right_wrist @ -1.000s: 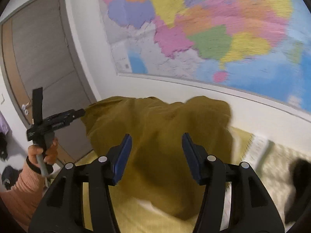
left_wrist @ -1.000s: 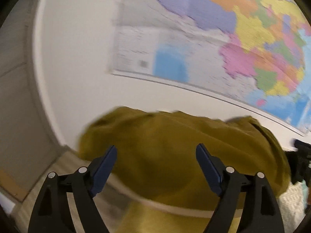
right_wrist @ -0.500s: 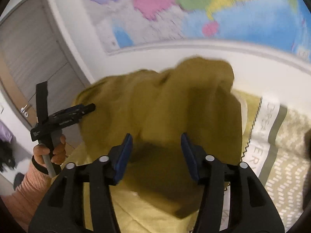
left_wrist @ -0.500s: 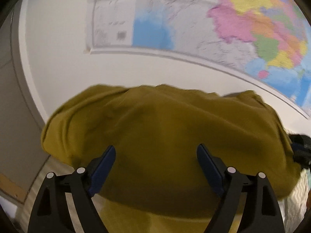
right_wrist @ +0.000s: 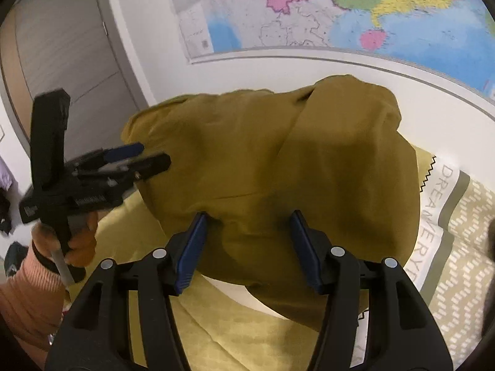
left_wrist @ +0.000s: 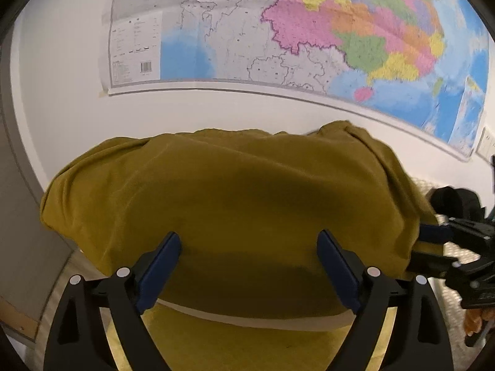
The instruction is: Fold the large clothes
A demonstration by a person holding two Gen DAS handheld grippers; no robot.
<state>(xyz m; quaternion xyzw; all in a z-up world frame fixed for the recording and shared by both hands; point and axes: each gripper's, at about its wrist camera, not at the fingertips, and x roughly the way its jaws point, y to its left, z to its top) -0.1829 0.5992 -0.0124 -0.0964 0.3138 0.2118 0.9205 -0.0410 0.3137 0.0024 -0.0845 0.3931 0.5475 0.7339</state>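
Observation:
A large mustard-yellow garment [left_wrist: 241,191] lies heaped on the bed, and it fills the middle of the right wrist view [right_wrist: 278,160] too. My left gripper [left_wrist: 249,241] hovers just in front of the heap. Its jaws are opening wide and its pads press on nothing. In the right wrist view my left gripper [right_wrist: 148,156] sits at the heap's left edge, held by a hand in an orange sleeve [right_wrist: 27,290]. My right gripper [right_wrist: 249,216] stands half open over the heap's near side, with cloth lying between the pads but not pinched. Seen from the left wrist, my right gripper [left_wrist: 433,247] is at the garment's right hem.
A yellow sheet [right_wrist: 235,327] covers the bed under the heap. A patterned bedspread with lettering [right_wrist: 445,216] lies to the right, with a dark object [left_wrist: 454,198] on it. A big coloured map [left_wrist: 309,37] hangs on the white wall behind. A grey door [right_wrist: 62,55] stands at the left.
The garment has sunk from a raised, moving billow to a lower heap on the bed. Both grippers have come down closer to it, and the left jaws stand a little wider.

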